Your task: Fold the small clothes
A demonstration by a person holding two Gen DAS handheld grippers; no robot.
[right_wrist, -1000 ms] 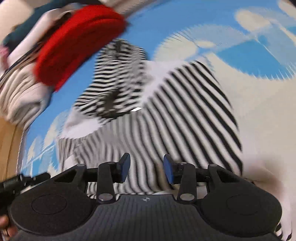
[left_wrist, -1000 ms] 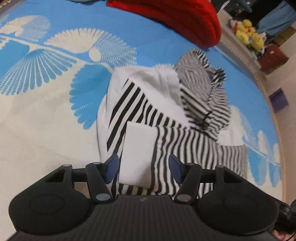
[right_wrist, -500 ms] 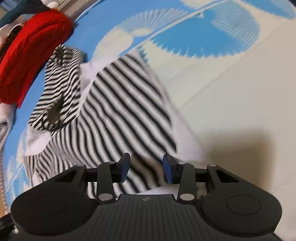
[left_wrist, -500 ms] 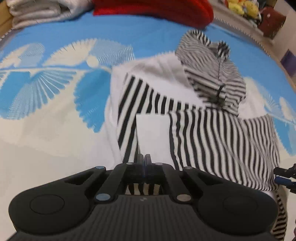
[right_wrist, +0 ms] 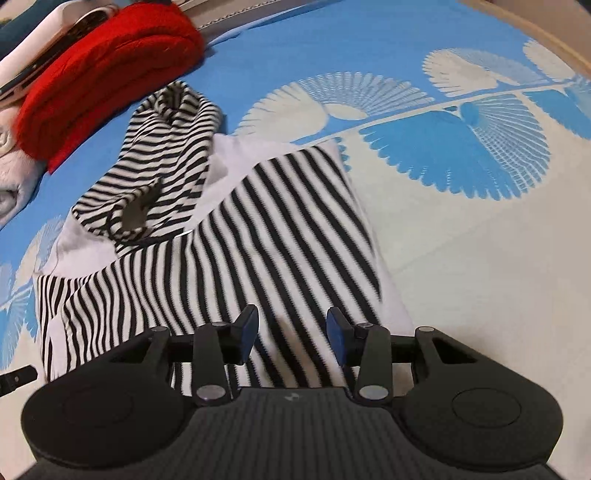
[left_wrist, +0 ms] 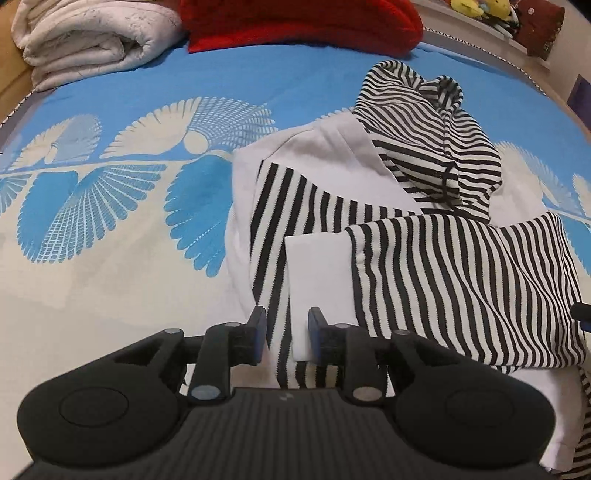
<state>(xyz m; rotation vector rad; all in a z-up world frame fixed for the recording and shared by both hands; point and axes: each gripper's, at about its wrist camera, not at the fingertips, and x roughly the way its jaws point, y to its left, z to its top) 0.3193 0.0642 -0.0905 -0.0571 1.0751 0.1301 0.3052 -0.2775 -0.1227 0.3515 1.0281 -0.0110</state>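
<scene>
Lying partly folded on the blue-and-cream patterned bedspread [left_wrist: 110, 258], the black-and-white striped hooded top [left_wrist: 443, 266] sits beneath both grippers: left gripper [left_wrist: 286, 332] fingers opening over its near hem, right gripper [right_wrist: 291, 328] fingers spread above it.

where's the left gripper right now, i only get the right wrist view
Observer: The left gripper is at the near edge of the striped hoodie, its jaws opening.
Operator: anything between the jaws
Observer: Yes, striped cloth and the near end of a plain white cuff lie between them, but nothing looks pinched.
Operator: what's past the hoodie on that side
Observer: Yellow plush toys sit on a shelf beyond the far right corner of the bed.
</scene>
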